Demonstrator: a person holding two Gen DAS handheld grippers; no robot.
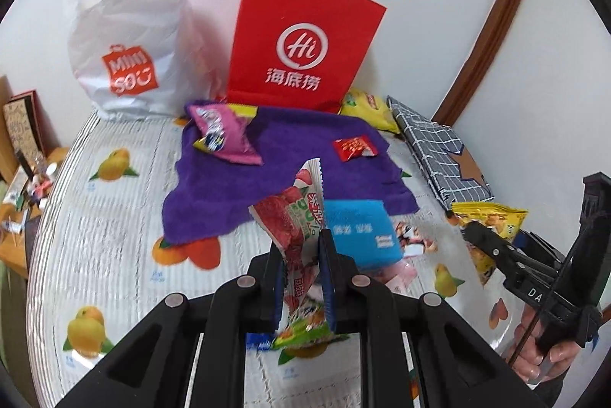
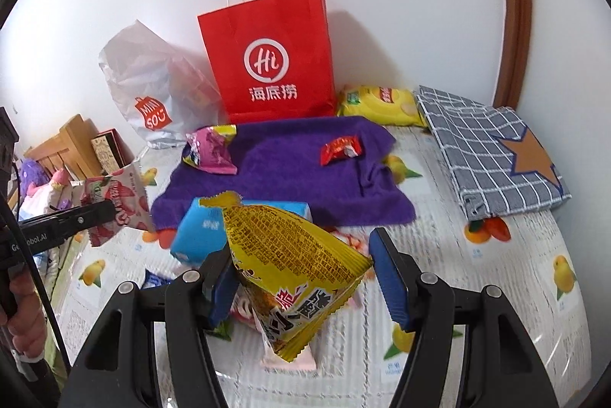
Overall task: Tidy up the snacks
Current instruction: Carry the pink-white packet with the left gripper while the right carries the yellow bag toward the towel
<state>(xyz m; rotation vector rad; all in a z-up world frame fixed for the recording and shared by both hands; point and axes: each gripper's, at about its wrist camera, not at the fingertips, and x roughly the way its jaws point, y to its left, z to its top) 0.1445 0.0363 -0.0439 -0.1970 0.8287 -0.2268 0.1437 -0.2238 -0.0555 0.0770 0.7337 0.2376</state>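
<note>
My left gripper [image 1: 301, 247] is shut on a red and green strawberry snack packet [image 1: 294, 213] and holds it above the fruit-print table; it also shows in the right wrist view [image 2: 114, 205]. My right gripper [image 2: 305, 266] has its jaws wide apart around a yellow snack packet [image 2: 294, 263] that leans against the left finger [image 2: 221, 289]. That packet also shows in the left wrist view [image 1: 488, 221]. A pink packet [image 1: 225, 136] and a small red packet [image 1: 353, 148] lie on a purple towel [image 1: 282, 175].
A red paper bag [image 1: 301, 41] and a white plastic bag [image 1: 126, 37] stand at the back wall. A blue packet [image 1: 361, 230], a yellow chip bag [image 2: 378, 104] and a folded checked cloth [image 2: 492, 148] lie on the table. A wooden shelf [image 2: 68, 144] is at left.
</note>
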